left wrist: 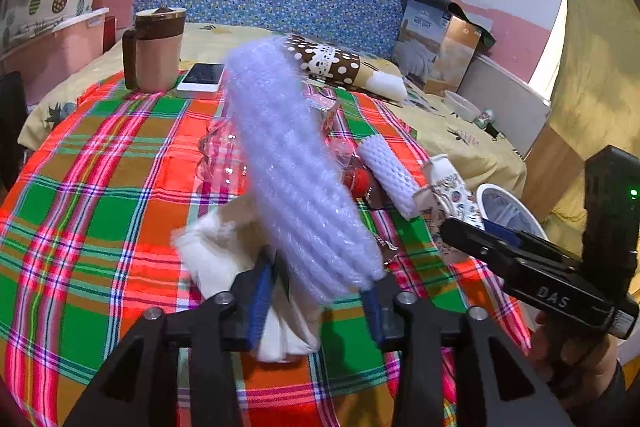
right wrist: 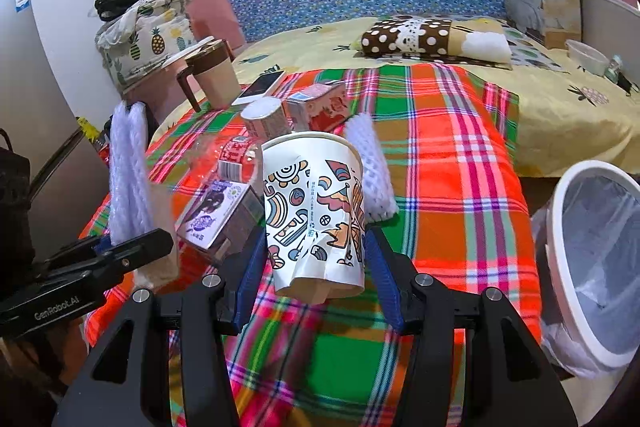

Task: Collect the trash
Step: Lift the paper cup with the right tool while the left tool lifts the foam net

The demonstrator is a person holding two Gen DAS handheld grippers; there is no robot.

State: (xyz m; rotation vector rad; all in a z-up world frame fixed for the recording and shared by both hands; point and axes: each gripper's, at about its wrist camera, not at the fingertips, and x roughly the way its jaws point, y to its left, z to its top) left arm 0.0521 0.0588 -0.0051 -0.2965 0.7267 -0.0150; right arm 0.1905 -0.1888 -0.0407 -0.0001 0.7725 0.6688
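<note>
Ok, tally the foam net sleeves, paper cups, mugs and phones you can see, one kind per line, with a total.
Foam net sleeve: 2
Paper cup: 1
Mug: 1
Phone: 1
Total: 5

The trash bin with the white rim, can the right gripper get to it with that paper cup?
Probably yes. The right gripper holds the paper cup, and the trash bin sits open just off the table's edge, nothing between.
</note>
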